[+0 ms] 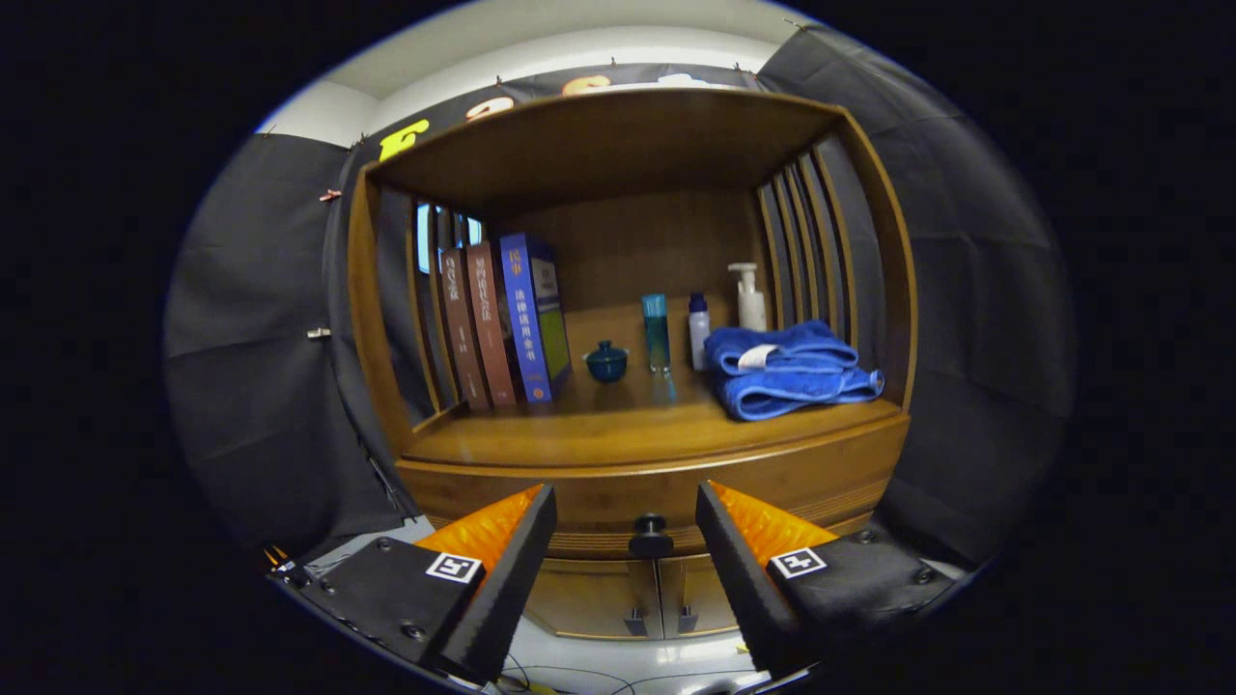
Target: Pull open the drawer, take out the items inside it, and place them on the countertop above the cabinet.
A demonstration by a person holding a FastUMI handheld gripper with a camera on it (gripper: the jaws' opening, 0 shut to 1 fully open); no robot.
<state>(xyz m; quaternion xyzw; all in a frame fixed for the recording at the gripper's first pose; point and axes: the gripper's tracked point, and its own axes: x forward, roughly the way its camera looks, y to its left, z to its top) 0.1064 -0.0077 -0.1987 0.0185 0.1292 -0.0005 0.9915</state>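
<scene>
Drawer (666,497) closed, one knob (651,527) between open hand-held gripper (626,507) fingers.

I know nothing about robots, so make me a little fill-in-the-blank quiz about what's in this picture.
1. The gripper is ____, its fingers either side of the drawer knob without touching it.
2. The drawer is ____.
3. The folded towels on the countertop are ____ in colour.
4. Beside the books sits a small lidded ____.

Missing words: open; closed; blue; pot
</scene>
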